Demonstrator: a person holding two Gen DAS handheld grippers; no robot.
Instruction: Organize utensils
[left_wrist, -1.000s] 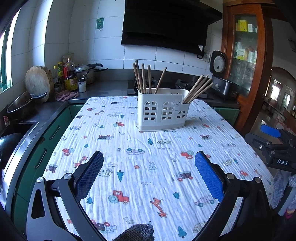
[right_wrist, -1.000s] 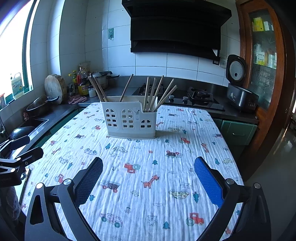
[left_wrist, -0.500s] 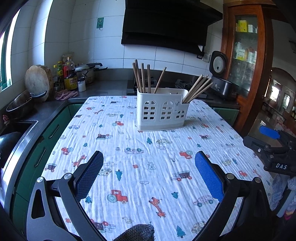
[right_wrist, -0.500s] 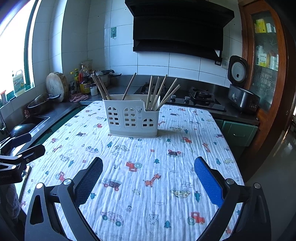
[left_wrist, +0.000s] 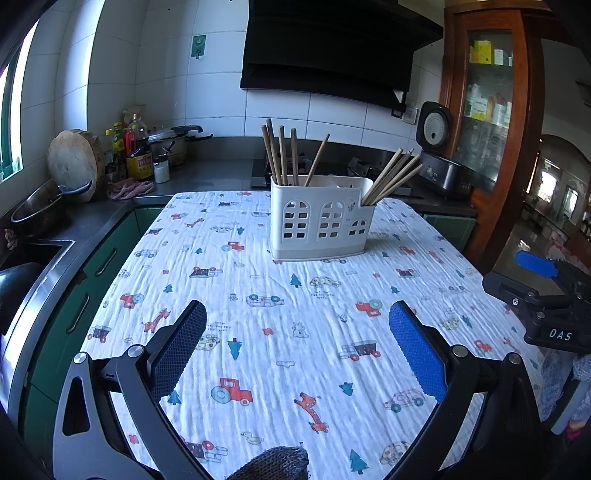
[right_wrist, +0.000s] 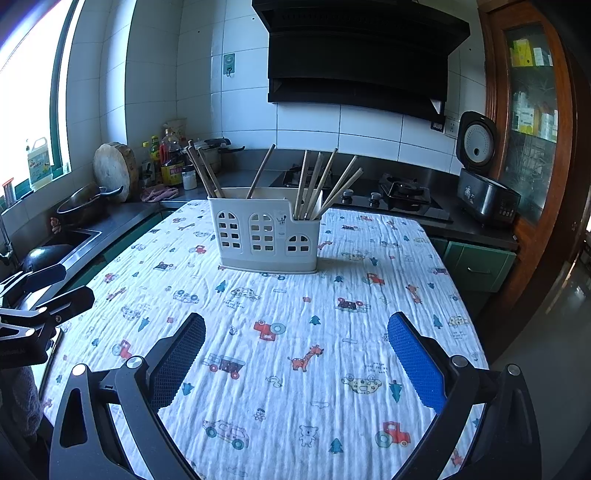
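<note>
Left wrist view
Left gripper (left_wrist: 297, 341): jaws spread wide, nothing between the two blue pads, hovering over the cloth at 6 o'clock.
Cloth (left_wrist: 258, 295): white with cars, trees and giraffes, covering the table.
Holder (left_wrist: 319, 227): one white slotted box with arched cut-outs, upright on the cloth at 12 o'clock, well apart from the pads.
Chopsticks (left_wrist: 282, 155): five stand in the holder's left end, four near upright and one leaning right; about four more fan out to the right from the right end.
Right gripper (left_wrist: 546, 295): seen side-on at 3 o'clock beyond the table edge; one blue pad shows, and I cannot tell its gap from this view.
Counter (left_wrist: 92, 218): at 9 to 10 o'clock, one round wooden board, a pan, several bottles.

Right wrist view
Right gripper (right_wrist: 295, 349): jaws wide apart, empty, above the cloth (right_wrist: 295, 314) at 6 o'clock.
Holder (right_wrist: 264, 236): at 12 o'clock, upright, well apart from the pads.
Chopsticks (right_wrist: 314, 181): five in the right end, splayed; one leans alone in the middle; about three cluster at the left end.
Left gripper (right_wrist: 40, 299): at 9 o'clock by the table's edge, two fingers showing with a gap between them.
Rice cooker (right_wrist: 480, 173): one, lid up, at 2 o'clock on the counter.
</note>
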